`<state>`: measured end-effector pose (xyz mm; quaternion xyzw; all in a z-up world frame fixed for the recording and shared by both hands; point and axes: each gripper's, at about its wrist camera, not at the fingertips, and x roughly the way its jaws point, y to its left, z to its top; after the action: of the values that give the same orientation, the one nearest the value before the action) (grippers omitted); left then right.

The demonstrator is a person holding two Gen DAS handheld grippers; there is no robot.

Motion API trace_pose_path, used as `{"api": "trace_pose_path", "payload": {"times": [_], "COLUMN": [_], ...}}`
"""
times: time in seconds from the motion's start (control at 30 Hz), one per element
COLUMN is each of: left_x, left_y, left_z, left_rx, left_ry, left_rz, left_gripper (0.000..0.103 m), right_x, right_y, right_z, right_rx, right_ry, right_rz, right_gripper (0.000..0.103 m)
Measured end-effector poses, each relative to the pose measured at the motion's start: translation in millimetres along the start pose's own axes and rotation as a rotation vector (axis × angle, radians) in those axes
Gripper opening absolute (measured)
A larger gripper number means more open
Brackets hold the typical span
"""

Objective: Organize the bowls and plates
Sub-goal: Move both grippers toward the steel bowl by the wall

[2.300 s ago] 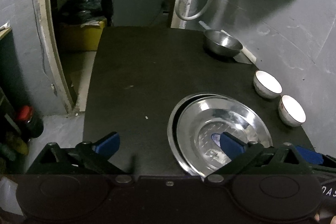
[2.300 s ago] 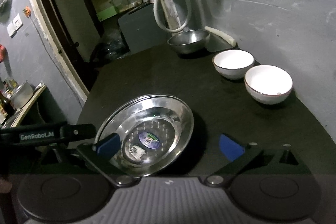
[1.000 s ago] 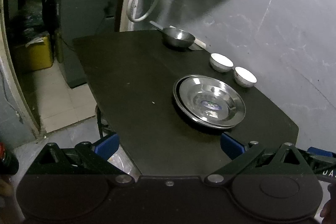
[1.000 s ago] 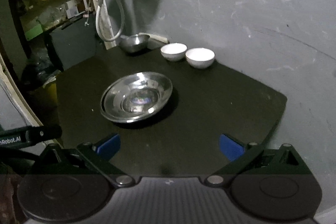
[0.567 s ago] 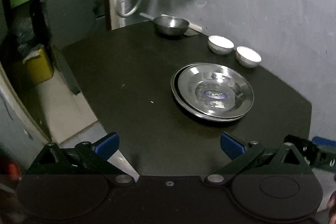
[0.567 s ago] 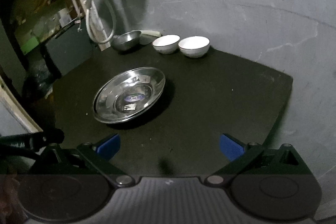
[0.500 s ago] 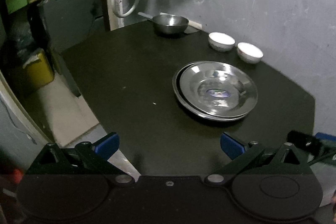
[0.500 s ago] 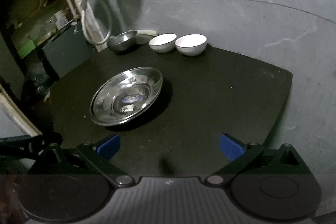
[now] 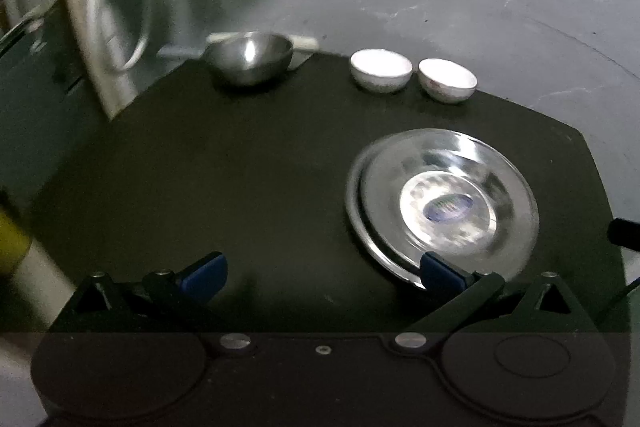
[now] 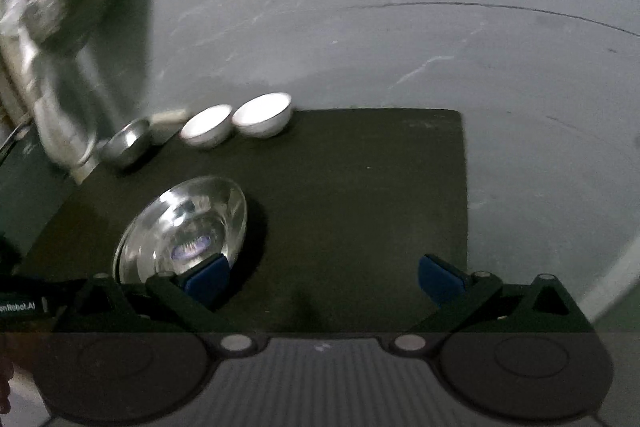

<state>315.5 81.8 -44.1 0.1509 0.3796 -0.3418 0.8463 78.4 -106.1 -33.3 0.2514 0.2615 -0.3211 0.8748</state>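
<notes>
Both the left gripper and the right gripper are held spread wide and empty; the stacked steel plates lie just ahead of the left's right-hand jaw; a rim could be clipped and the upper plate slid askew. The two white bowls, nearly touching, could be knocked together; the steel bowl sits farther left, well ahead; nothing blocks the table.

Two stacked steel plates, two white bowls, one steel bowl.
</notes>
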Motion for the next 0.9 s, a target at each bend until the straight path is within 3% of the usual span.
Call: {"api": "trace_pose_path", "payload": {"times": [0.1,0.2,0.5,0.6,0.73,0.9], "left_x": [5,4,5,11,34,71], "left_y": [33,56,92,112,140,168], "left_z": [12,21,34,47,75,125], "left_rx": [0.056,0.080,0.116,0.142,0.156,0.192], "left_ry": [-0.018,-0.036,-0.031,-0.042,-0.065,-0.095], "left_rz": [-0.030,-0.066,-0.043,-0.013,-0.033,-0.049], "left_gripper": [0.102,0.102,0.102,0.102,0.102,0.102], "right_x": [-7,-20,-18,-10,12,58], "right_y": [30,58,93,114,151,197], "right_z": [-6,-8,-16,-13,5,35], "right_rx": [0.031,-0.022,0.020,0.005,-0.056,-0.019], "right_ry": [-0.006,-0.051,-0.089,-0.079,-0.112,-0.118], "right_rz": [-0.049,-0.072,-0.066,-0.058,-0.058,-0.032], "right_gripper": [0.103,0.103,0.103,0.103,0.103,0.103]}}
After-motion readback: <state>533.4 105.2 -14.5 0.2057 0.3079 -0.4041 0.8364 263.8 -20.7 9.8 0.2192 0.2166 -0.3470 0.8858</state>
